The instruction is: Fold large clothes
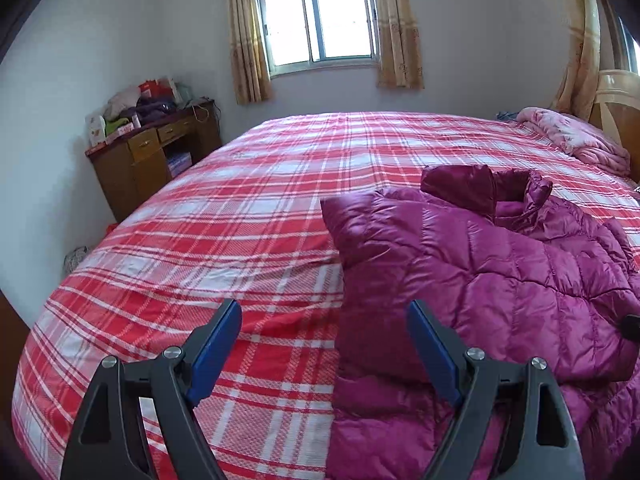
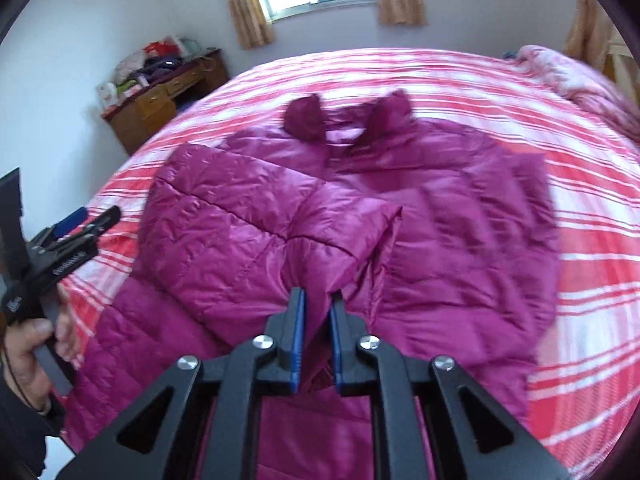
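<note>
a magenta quilted down jacket (image 2: 400, 208) is spread on the red and white plaid bedspread (image 1: 208, 216), collar (image 2: 348, 120) toward the far side of the bed and the window (image 1: 318, 20). one sleeve or side panel (image 2: 256, 216) has been laid over the body of the jacket, so a first fold appears to be partly made. in the right wrist view a bunched fold of the magenta fabric is seen pinched between the blue pads (image 2: 298, 332) of the right gripper (image 2: 318, 300), whose jaws are drawn nearly together on the cloth; this hold is judged to be for carrying the edge across the body. much of that view is blurred, so finer detail of the far half cannot be told.

the left gripper (image 1: 324, 316) is held above the bedspread just beside the jacket's near left edge, its jaws spread wide with nothing between them; it is likely kept there to take the next edge or pin the fold down. the same gripper (image 2: 86, 220) is seen at the left of the right wrist view, held by a hand (image 2: 28, 344).

further out, a pink quilt (image 1: 580, 136) is bundled by the headboard, and a wooden desk (image 1: 156, 152) piled with clutter stands in the corner, under yellow curtains (image 1: 244, 32).
</note>
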Demonstrator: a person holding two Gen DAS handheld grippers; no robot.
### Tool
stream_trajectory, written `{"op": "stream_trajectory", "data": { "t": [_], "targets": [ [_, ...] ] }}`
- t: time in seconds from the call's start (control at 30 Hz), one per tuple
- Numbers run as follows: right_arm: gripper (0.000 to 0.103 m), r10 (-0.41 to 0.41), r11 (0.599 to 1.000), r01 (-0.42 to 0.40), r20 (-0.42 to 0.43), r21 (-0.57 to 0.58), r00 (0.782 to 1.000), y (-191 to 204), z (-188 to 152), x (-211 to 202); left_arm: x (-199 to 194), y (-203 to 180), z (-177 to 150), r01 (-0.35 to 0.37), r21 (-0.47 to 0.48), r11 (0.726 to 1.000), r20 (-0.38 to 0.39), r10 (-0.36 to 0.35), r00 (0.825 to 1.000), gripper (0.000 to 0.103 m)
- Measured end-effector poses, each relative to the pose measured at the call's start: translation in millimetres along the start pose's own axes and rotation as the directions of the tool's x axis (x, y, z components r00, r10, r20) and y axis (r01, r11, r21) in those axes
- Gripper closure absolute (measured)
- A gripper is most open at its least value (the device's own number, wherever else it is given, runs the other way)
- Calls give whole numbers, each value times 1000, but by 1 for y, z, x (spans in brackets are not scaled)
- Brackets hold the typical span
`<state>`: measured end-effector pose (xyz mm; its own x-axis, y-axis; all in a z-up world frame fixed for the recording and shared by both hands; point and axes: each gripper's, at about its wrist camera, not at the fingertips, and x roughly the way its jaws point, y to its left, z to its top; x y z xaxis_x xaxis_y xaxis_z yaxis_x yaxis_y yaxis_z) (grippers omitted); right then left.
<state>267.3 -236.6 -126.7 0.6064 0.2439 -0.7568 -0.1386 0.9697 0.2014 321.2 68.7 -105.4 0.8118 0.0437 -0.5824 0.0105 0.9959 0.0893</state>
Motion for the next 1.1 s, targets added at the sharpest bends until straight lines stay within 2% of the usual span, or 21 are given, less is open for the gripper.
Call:
{"op": "stream_trajectory", "data": {
  "t": [0.1, 0.13, 0.2, 0.27, 0.33, 0.37, 0.4, 0.47, 0.57, 0.73, 0.83, 1.0, 1.1],
  "targets": [
    [85, -17, 999, 18, -30, 39, 999, -15, -7, 10, 2, -11, -2, 15, 11, 1000, -20, -15, 1000, 18],
    [81, -15, 998, 17, -28, 55, 999, -20, -8, 9, 2, -15, -1, 20, 19, 1000, -22, -20, 1000, 18],
    [62, -52, 996, 53, -15, 74, 999, -24, -9, 1, -2, -19, 2, 35, 22, 999, -14, -34, 999, 18],
    [61, -93, 994, 90, 32, 69, 995, -19, -5, -13, -5, -22, 10, 54, 20, 998, -1, -54, 999, 18],
    [52, -106, 993, 101, 81, 58, 991, -9, 2, -26, -5, -26, 21, 66, 11, 998, 11, -66, 998, 18],
    [38, -95, 995, 89, 107, 54, 990, -3, 7, -30, -3, -28, 28, 89, 1, 996, 13, -89, 996, 18],
    [32, -82, 996, 76, 126, 49, 989, 2, 11, -32, -1, -31, 33, 115, -7, 993, 10, -115, 993, 18],
    [32, -64, 998, 62, 126, 18, 990, 17, 20, -24, 9, -37, 38, 161, -23, 987, -4, -161, 987, 18],
    [33, -30, 999, 31, 90, -14, 995, 30, 23, 0, 35, -50, 38, 208, -21, 978, -66, -209, 976, 18],
    [36, -34, 999, 35, 18, -10, 999, 30, 12, 36, 81, -55, 17, 148, -15, 989, -182, -149, 972, 18],
    [38, -40, 999, 40, 6, -25, 999, 28, 4, 44, 89, -45, 7, 188, -73, 979, -195, -199, 960, 18],
    [38, -63, 997, 64, 5, -50, 998, 29, -1, 48, 98, -43, 3, 185, -98, 978, -241, -203, 949, 9],
    [38, -82, 994, 83, 16, -65, 997, 30, -5, 52, 106, -36, 1, 195, -149, 969, -272, -230, 934, 5]
  ]
}}
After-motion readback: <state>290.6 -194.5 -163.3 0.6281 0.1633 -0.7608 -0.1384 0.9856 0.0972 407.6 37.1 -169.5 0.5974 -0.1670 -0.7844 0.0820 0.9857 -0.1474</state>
